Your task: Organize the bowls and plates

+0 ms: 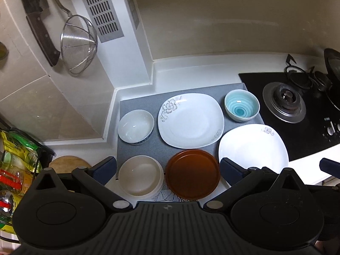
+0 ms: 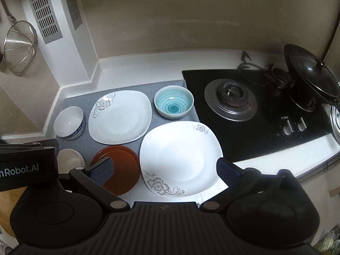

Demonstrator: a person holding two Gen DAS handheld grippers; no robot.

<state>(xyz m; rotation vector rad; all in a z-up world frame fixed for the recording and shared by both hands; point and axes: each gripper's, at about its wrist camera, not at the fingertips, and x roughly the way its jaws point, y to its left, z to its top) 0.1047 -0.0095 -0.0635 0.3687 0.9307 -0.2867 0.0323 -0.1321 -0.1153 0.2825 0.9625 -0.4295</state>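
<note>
Left tool (image 1: 167,169) spread wide, gripping nothing, held above the near row; between its fingers sit the cream bowl (image 1: 139,175) on the left and the brown plate (image 1: 193,173) on the right, the two just beside each other; can't tell whether they touch. Right tool (image 2: 164,169) also spread, gripping nothing; the near square plate (image 2: 180,159) lies between its fingers, and its left finger (image 2: 102,171) overlaps the brown plate (image 2: 116,169) in view.

Layout on the grey mat (image 1: 138,104): white bowl with blue rim (image 1: 136,126) at back left; far square plate (image 1: 191,120) mid back; teal bowl (image 1: 242,106) back right, near the mat's right edge. Near square plate overhangs the mat onto the white bench (image 2: 276,155), its right corner just beside the black hob (image 2: 255,110); its left edge sits close to the brown plate.

Edges: wall and white column (image 1: 127,63) behind and left of the mat; strainer (image 1: 79,44) hangs on the left wall; lidded pan (image 2: 310,80) on the far burner; wooden board (image 1: 68,163) and a rack of packets (image 1: 19,155) at the left. Open room: strip of white bench behind the mat; bare bench edge in front of the hob.
</note>
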